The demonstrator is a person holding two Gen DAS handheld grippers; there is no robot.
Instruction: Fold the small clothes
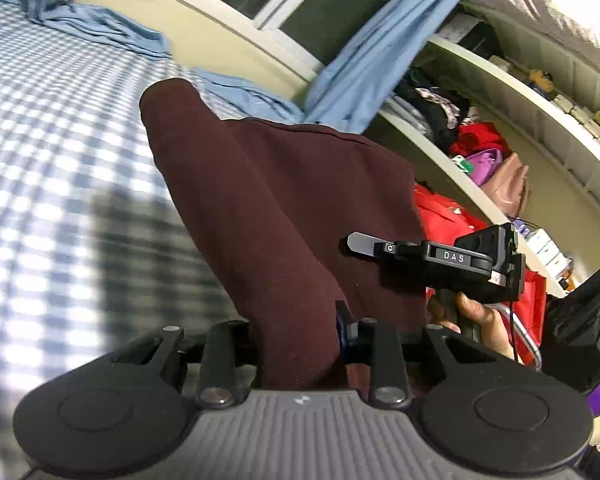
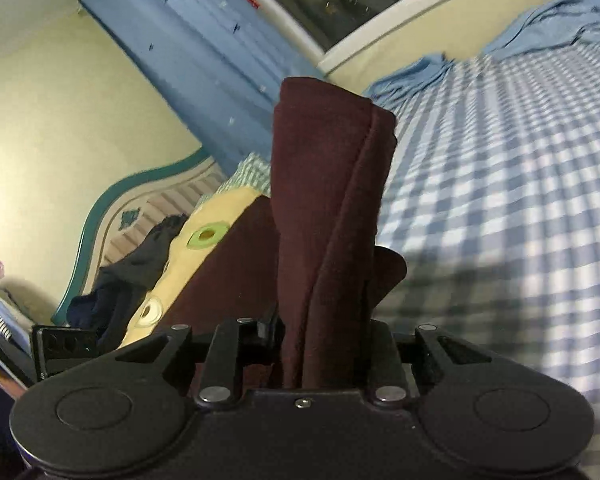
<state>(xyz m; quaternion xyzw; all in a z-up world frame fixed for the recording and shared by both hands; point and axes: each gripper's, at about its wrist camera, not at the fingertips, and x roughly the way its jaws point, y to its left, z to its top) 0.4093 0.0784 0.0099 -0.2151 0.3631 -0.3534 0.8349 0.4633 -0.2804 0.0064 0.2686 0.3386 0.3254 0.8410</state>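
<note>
A dark maroon garment (image 1: 284,200) hangs in the air above the blue-and-white checked bed (image 1: 52,152). My left gripper (image 1: 300,336) is shut on one edge of it; the cloth covers its fingertips. My right gripper (image 2: 324,336) is shut on another edge of the same maroon garment (image 2: 324,208), which rises bunched between the jaws. In the left wrist view my right gripper (image 1: 440,258) shows at the garment's right side, with the hand below it. The left gripper's body (image 2: 60,344) shows at the lower left of the right wrist view.
Light blue curtains (image 1: 380,40) hang by the window and pool on the bed. White shelves (image 1: 500,120) with clothes and bags stand to the right. A red bag (image 1: 452,216) is below them. A yellow pillow (image 2: 204,240), dark clothes (image 2: 132,272) and a headboard (image 2: 100,216) lie left.
</note>
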